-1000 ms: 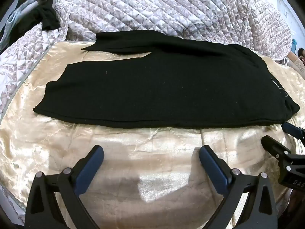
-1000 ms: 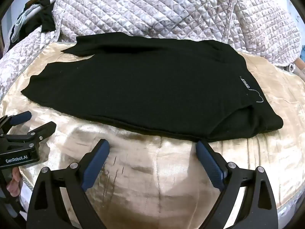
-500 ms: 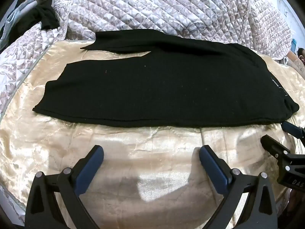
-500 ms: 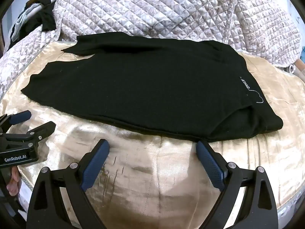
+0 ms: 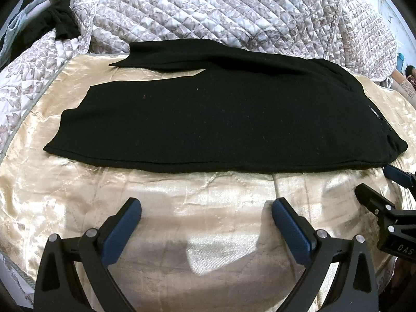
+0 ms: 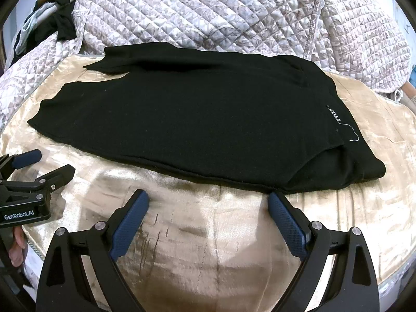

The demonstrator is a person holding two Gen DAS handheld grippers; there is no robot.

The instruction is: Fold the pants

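Black pants lie flat on a gold satin bedcover, legs to the left, waistband with a white label to the right; they also show in the right wrist view. The far leg sticks out at the back left. My left gripper is open and empty, hovering over the cover just short of the pants' near edge. My right gripper is open and empty, its right finger close to the near hem by the waistband. Each gripper shows in the other's view: the right one, the left one.
A quilted floral blanket is heaped behind the pants. Dark clothes lie at the far left corner. The bed's near edge runs at the lower right. A person's arm shows at the far right.
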